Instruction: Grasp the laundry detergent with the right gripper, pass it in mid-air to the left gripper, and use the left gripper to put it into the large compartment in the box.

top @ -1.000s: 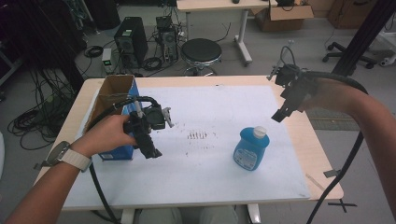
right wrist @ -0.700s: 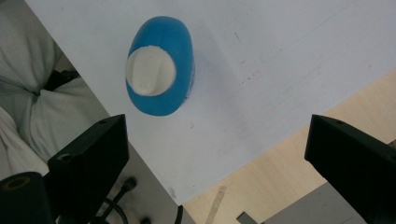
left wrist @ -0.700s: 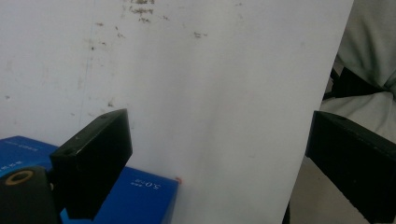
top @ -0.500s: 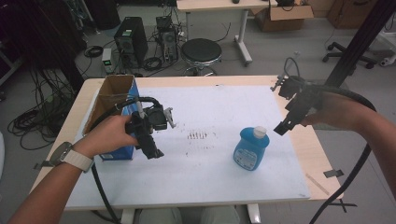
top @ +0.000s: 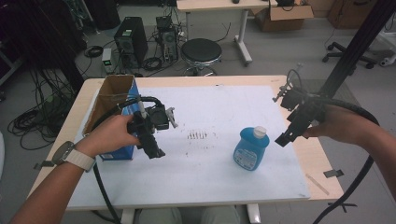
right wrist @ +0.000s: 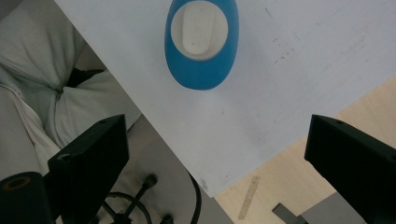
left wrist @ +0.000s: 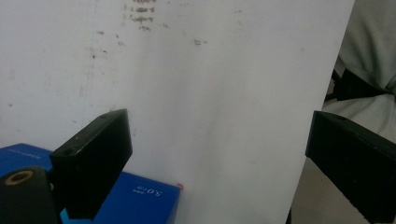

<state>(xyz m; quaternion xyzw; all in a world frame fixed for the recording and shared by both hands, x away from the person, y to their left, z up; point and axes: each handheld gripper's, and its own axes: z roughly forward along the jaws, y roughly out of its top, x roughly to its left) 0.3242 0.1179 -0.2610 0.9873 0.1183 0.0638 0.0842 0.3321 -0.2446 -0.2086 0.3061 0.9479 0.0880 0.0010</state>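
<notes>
1. Right gripper [top: 286, 138]: the jaws stand wide apart with nothing between them. Seen from the right gripper view [right wrist: 215, 154], they look down on the white cap of the blue plastic bottle [right wrist: 201, 43], which lies ahead of the jaws rather than between them. This spread would let the jaws pass either side of the bottle, so the pose reads as an approach.

2. Left gripper [top: 154, 150]: the jaws are likewise spread wide and empty. In the left gripper view [left wrist: 219, 158] they point down at bare white sheet, with a corner of the blue cardboard box [left wrist: 140, 200] just beside the jaw at the picture's left. No contact with the box can be made out.

3. Blue plastic bottle with white cap [top: 251, 148]: it stands upright on the white sheet, right of centre, just left of the right gripper and apart from it. It is probably the thing to be grasped.

4. Blue cardboard box, top flaps open [top: 114, 100]: it stands at the left edge of the sheet, beside the left hand [top: 109, 135]; the open top suggests a place to put things in.

5. Worktop, pale wood under a white sheet [top: 322, 177]: box and bottle stand well apart on it, with faint dark marks on the sheet between them.
</notes>
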